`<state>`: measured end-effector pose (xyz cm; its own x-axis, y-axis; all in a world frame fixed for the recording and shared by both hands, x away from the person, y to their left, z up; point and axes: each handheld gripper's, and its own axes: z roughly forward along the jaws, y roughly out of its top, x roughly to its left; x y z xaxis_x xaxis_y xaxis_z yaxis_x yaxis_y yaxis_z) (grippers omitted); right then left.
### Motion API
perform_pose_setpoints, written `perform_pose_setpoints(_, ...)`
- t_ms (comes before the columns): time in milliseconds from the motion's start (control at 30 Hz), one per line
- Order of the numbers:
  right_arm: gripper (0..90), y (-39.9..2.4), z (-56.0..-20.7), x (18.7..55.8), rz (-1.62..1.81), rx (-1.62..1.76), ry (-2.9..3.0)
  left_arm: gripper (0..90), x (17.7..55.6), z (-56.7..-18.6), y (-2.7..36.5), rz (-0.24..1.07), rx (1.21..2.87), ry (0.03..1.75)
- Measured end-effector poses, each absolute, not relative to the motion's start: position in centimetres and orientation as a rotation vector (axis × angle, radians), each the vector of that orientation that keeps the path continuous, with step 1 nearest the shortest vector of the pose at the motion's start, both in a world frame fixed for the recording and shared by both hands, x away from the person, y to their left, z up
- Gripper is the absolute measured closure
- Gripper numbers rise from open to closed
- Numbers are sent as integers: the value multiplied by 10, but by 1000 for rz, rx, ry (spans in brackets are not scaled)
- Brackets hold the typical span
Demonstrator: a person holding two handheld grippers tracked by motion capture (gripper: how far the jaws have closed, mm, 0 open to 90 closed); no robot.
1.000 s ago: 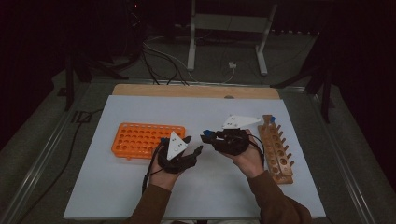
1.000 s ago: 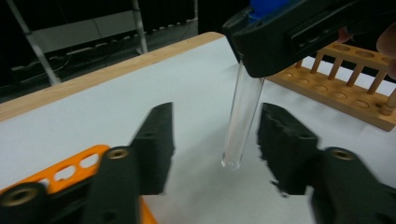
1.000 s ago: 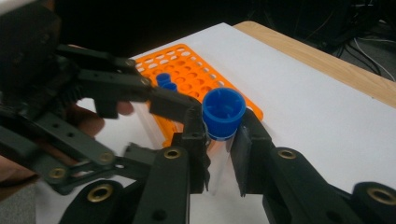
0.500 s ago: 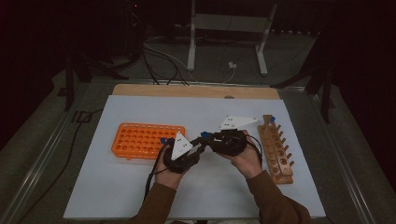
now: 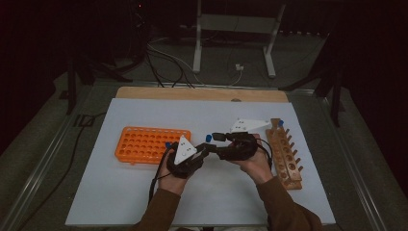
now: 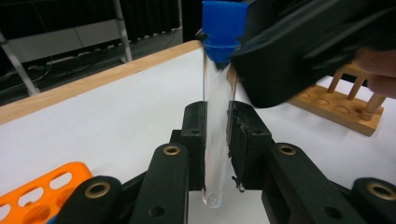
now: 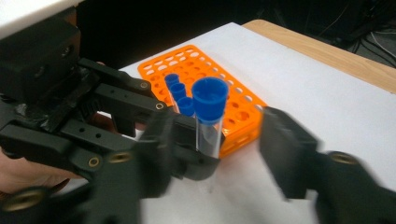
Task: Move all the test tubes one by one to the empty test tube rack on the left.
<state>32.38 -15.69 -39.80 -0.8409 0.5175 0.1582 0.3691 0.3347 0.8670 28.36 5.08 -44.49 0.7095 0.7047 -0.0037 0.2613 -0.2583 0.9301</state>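
At the far left of the white table sheet we see the orange plastic tube rack with its grid of round holes, and in the right gripper view three blue-capped tubes stand in it. Just to its right, our left gripper has its black jaws pressed tight on the clear glass test tube with the blue cap, clamping it low on the body and holding it upright above the sheet; the rounded bottom pokes out below the pads. Next comes our right gripper, meeting the left over the middle of the sheet. Its jaws have just been opening, and they stand apart on either side of the tube's cap, no longer pinching it. At the right edge lies the long wooden rack with pegs and holes, one blue cap at its far end
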Motion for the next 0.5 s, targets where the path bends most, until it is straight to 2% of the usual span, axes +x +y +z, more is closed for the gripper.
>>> perform_pose_setpoints(200, 142, -168, -396, 323, 1525, 866, 2380, 779, 285, -445, 54, 501, 1824, 778)
perform_pose_setpoints(333, 42, -175, -396, 323, 1517, 882, 2353, 780, 285, -445, 58, 497, 1815, 791)
perform_pose_setpoints(500, 4, -185, -399, 322, 1510, 892, 2332, 780, 285, -444, 62, 490, 1805, 803)
